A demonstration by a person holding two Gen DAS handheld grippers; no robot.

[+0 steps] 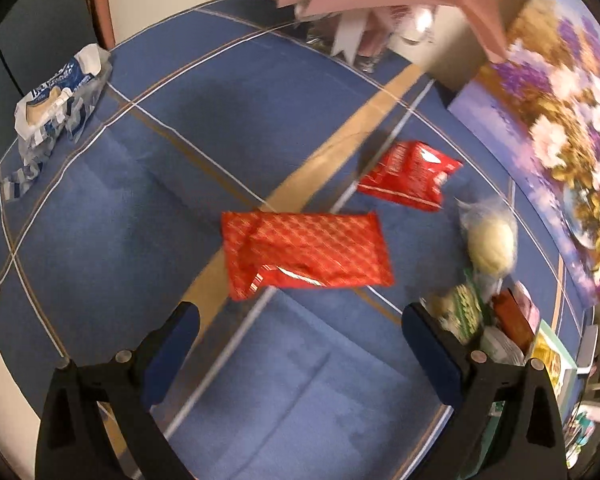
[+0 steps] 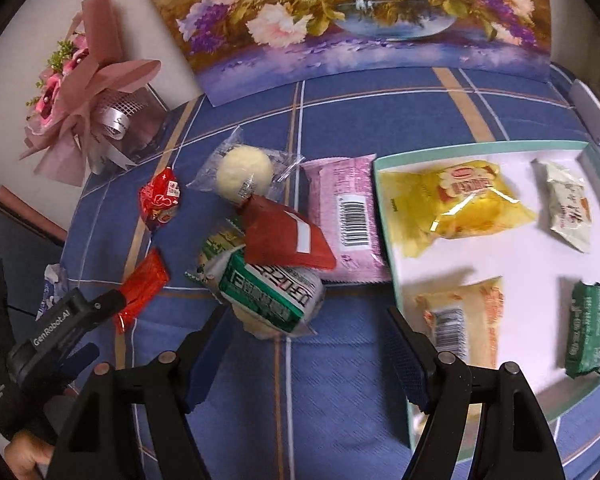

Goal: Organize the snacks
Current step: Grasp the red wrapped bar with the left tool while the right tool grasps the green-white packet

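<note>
A red checked snack packet (image 1: 304,252) lies flat on the blue tablecloth (image 1: 140,208), just beyond my left gripper (image 1: 300,320), which is open and holds nothing. Farther off lie a smaller red packet (image 1: 412,176) and a round white bun (image 1: 490,240) in clear wrap. My right gripper (image 2: 308,340) is open and empty, between a snack pile and a white tray (image 2: 480,146) with a teal rim. A green-and-white packet (image 2: 272,292) tops the pile, with a dark red packet (image 2: 284,236) and a pink packet (image 2: 348,216) behind it. The tray holds several packets, among them a yellow one (image 2: 460,200).
A flower painting (image 2: 360,20) leans on the wall at the back. A pink bouquet (image 2: 88,92) stands at the back left. A torn blue-and-white wrapper (image 1: 56,100) lies at the cloth's far left edge. The left gripper (image 2: 108,322) shows at the lower left of the right wrist view.
</note>
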